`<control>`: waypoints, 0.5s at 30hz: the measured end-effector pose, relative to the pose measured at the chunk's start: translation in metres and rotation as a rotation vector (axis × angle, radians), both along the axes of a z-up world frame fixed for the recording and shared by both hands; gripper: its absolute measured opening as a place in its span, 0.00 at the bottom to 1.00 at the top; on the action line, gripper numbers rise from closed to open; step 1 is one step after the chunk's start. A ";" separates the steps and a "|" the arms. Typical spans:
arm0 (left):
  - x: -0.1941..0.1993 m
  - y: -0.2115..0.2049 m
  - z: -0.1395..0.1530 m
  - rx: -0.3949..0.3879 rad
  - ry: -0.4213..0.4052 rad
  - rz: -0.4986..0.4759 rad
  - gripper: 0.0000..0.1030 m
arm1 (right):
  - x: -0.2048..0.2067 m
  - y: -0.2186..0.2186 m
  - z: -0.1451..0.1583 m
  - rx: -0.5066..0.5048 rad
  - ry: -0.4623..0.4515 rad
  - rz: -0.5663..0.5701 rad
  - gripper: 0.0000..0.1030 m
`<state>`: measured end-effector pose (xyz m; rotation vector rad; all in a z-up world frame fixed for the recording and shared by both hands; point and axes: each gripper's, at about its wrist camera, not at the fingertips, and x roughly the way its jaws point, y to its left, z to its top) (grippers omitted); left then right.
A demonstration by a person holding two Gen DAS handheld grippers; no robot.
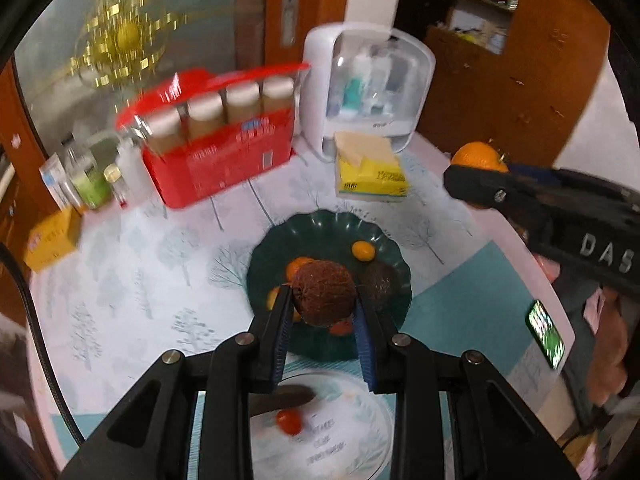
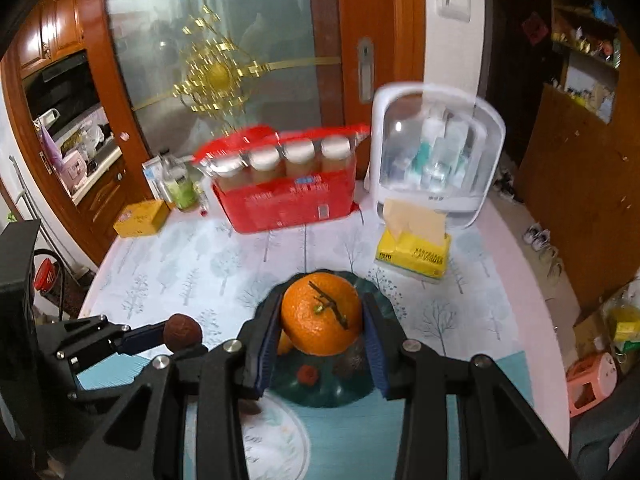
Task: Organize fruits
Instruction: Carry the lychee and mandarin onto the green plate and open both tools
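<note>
My left gripper [image 1: 323, 305] is shut on a round brown fruit [image 1: 324, 292] and holds it above the dark green plate [image 1: 384, 228]. The plate holds a small yellow-orange fruit [image 1: 363, 250], other small orange fruits [image 1: 298, 267] and a dark brown fruit [image 1: 379, 280]. My right gripper [image 2: 322, 322] is shut on a large orange [image 2: 322, 312] with a twig on top, above the same plate [image 2: 386, 300]. The right gripper also shows at the right of the left wrist view [image 1: 476, 184], and the left gripper with its brown fruit [image 2: 182, 332] shows at the left of the right wrist view.
A clear plate [image 1: 360, 440] with a small red tomato [image 1: 289, 421] and a dark knife-like object [image 1: 280, 398] lies nearest. A red box of bottles [image 1: 224, 156], a white organiser [image 1: 368, 88], a yellow tissue pack [image 1: 370, 172], small bottles [image 1: 88, 180] and a phone [image 1: 546, 334] surround the plates.
</note>
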<state>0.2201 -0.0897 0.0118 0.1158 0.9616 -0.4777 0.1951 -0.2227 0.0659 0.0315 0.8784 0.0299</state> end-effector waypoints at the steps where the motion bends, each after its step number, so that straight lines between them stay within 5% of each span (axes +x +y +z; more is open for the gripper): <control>1: 0.009 -0.009 -0.014 -0.002 0.022 0.023 0.27 | 0.008 -0.006 -0.009 0.008 0.017 0.007 0.38; 15: 0.054 -0.051 -0.136 0.072 0.186 0.198 0.27 | 0.101 -0.049 -0.175 0.110 0.260 0.133 0.38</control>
